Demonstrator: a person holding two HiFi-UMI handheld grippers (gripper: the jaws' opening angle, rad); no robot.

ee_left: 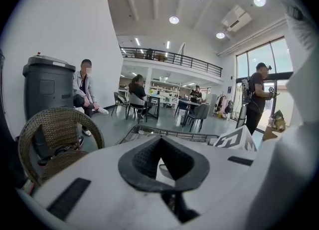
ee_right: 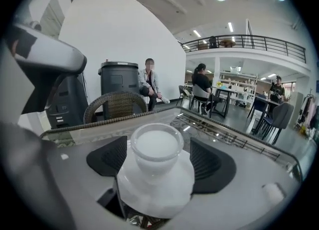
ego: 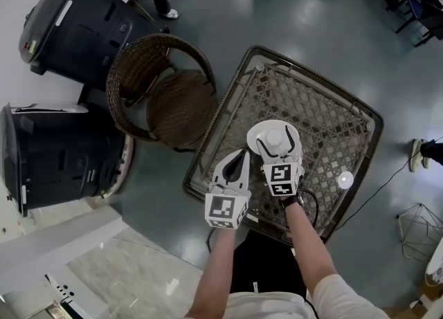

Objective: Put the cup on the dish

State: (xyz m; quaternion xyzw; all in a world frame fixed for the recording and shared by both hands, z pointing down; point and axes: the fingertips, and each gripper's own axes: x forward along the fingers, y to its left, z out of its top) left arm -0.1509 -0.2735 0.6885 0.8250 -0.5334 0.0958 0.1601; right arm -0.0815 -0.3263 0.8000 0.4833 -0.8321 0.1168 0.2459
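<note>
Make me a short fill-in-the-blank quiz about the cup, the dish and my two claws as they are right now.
1. The white cup stands ____ the white dish.
2. The right claw is ____, with one jaw on either side of the cup and neither touching it.
3. The left claw, its jaws together, holds ____.
Missing words: on; open; nothing.

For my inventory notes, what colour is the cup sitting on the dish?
The cup is white, matching the dish; the right gripper view shows it best.
</note>
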